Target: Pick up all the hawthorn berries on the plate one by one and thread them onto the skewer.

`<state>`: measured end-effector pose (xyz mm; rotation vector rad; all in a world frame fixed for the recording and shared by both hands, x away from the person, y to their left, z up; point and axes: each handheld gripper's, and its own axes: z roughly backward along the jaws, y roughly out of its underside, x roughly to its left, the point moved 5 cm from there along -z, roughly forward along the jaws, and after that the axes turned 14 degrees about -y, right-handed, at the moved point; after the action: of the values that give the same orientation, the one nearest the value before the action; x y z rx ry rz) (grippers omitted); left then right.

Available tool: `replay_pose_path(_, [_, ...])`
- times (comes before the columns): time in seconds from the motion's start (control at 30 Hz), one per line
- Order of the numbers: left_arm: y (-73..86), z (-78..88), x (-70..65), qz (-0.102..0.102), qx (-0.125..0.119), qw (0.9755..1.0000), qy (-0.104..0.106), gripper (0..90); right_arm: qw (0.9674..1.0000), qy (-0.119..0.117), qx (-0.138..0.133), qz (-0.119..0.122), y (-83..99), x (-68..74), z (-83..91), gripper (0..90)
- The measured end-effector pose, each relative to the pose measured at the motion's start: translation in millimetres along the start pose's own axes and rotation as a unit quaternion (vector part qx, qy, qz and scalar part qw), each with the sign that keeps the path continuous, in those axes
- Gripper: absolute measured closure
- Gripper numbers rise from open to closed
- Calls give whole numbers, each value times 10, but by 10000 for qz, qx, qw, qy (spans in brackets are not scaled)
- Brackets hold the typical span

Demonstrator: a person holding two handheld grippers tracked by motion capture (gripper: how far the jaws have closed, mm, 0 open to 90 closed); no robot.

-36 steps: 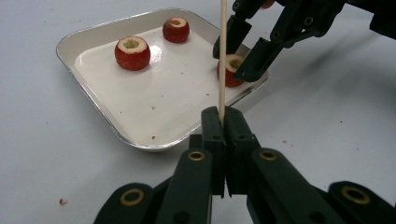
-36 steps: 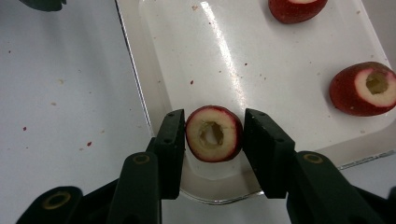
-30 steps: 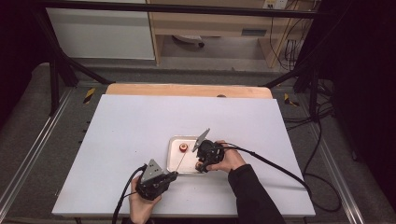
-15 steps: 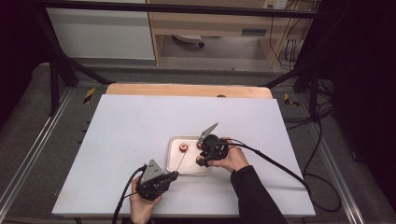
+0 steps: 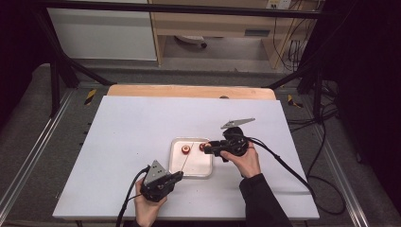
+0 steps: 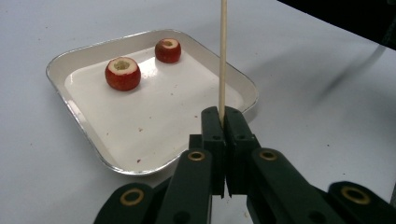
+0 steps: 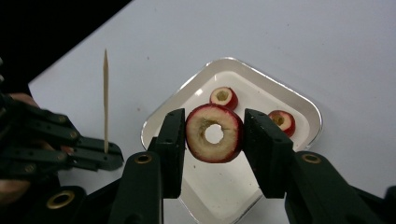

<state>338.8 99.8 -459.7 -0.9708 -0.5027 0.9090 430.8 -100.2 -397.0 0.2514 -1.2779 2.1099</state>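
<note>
- Fruit ring (image 7: 214,133): cored red piece, gripped by its sides in the right claw (image 7: 214,140), held above the tray (image 7: 299,105).
- Skewer (image 6: 222,56): pinched at its base in the closed left claw (image 6: 223,122), point up, beside the tray.
- Two fruit pieces (image 6: 123,73) (image 6: 168,50): lying in the tray.
- Risk: hole and point misaligned, so the flesh is pierced or split.
- Risk: thin skewer bent or snapped by a sideways push.
- Risk: ring slipped from the pads, dropped on the table (image 5: 137,123).

Black jaws w/ brass-ringed screws; dark sleeve (image 5: 265,198), prob. black.
</note>
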Motion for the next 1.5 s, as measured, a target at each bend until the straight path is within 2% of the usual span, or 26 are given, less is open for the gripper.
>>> replay_pose_path(0.03, [-8, 0, -14, -37, -14, 10000, -15, 884, 10000, 0, 0, 0, 0, 0, 0, 607])
replay_pose_path(0.07, [-15, 3, -32, -25, -33, 10000, 13, 884, 9997, 21, -243, -91, 12, -12, 56, 607])
replay_pose_path(0.1, [-22, 4, -51, -29, -60, 10000, 36, 884, 9997, 21, -243, -91, 12, -12, 56, 607])
replay_pose_path(0.13, [-25, -2, -69, -30, -65, 10000, 22, 884, 9988, 8, -460, -141, 20, -23, 116, 607])
replay_pose_path(0.17, [-27, -15, -87, -38, -41, 10000, 34, 884, 9988, 8, -460, -141, 20, -23, 116, 607])
replay_pose_path(0.2, [-32, -30, -100, -53, -25, 10000, 32, 884, 9977, -15, -660, -179, 19, -30, 173, 607])
replay_pose_path(0.23, [-40, -42, -111, -15, -21, 10000, 34, 884, 9977, -15, -660, -179, 19, -30, 173, 607])
replay_pose_path(0.3, [-55, -59, -146, 56, -33, 9999, 82, 884, 9951, -13, -963, -245, -1, -32, 262, 607])
replay_pose_path(0.33, [-59, -64, -171, 55, -45, 9999, 76, 884, 9951, -13, -963, -245, -1, -32, 262, 607])
replay_pose_path(0.37, [-62, -67, -195, 64, -53, 9999, 81, 884, 9925, -1, -1192, -282, -20, -33, 312, 607])
replay_pose_path(0.4, [-65, -71, -221, 72, -57, 9999, 99, 884, 9925, -1, -1192, -282, -20, -33, 312, 607])
replay_pose_path(0.43, [-68, -77, -243, 74, -52, 9999, 102, 885, 9900, -43, -1361, -357, -27, -34, 331, 607])
replay_pose_path(0.57, [-96, -98, -309, 133, -80, 9998, 80, 885, 9863, -21, -1596, -408, -50, -27, 345, 607])
replay_pose_path(0.63, [-101, -106, -340, 229, -91, 9997, 80, 885, 9831, -33, -1780, -427, -72, -17, 358, 608])
replay_pose_path(0.67, [-100, -112, -360, 231, -92, 9997, 85, 885, 9831, -33, -1780, -427, -72, -17, 358, 608])
replay_pose_path(0.73, [-99, -131, -398, 234, -73, 9997, 88, 885, 9798, -83, -1946, -459, -97, -7, 365, 608])
replay_pose_path(0.77, [-102, -138, -411, 242, -73, 9996, 87, 885, 9769, -91, -2079, -484, -114, -3, 372, 608])
replay_pose_path(0.87, [-120, -152, -445, 365, -97, 9992, 104, 885, 9750, -91, -2163, -496, -121, 2, 374, 608])
replay_pose_path(0.97, [-140, -172, -488, 358, -88, 9993, 82, 885, 9715, -147, -2305, -539, -138, 11, 383, 608])
replay_pose_path(1.1, [-181, -216, -520, 474, -81, 9988, 99, 885, 9693, -193, -2387, -556, -141, 25, 388, 608])
replay_pose_path(1.27, [-231, -268, -580, 513, -109, 9986, 103, 885, 9675, -183, -2467, -532, -135, 28, 376, 608])
replay_pose_path(1.3, [-240, -276, -586, 541, -120, 9984, 92, 885, 9654, -211, -2536, -565, -130, 32, 376, 608])
replay_pose_path(1.5, [-236, -333, -595, 629, -30, 9980, 84, 885, 9624, -272, -2651, -531, -126, 35, 364, 608])
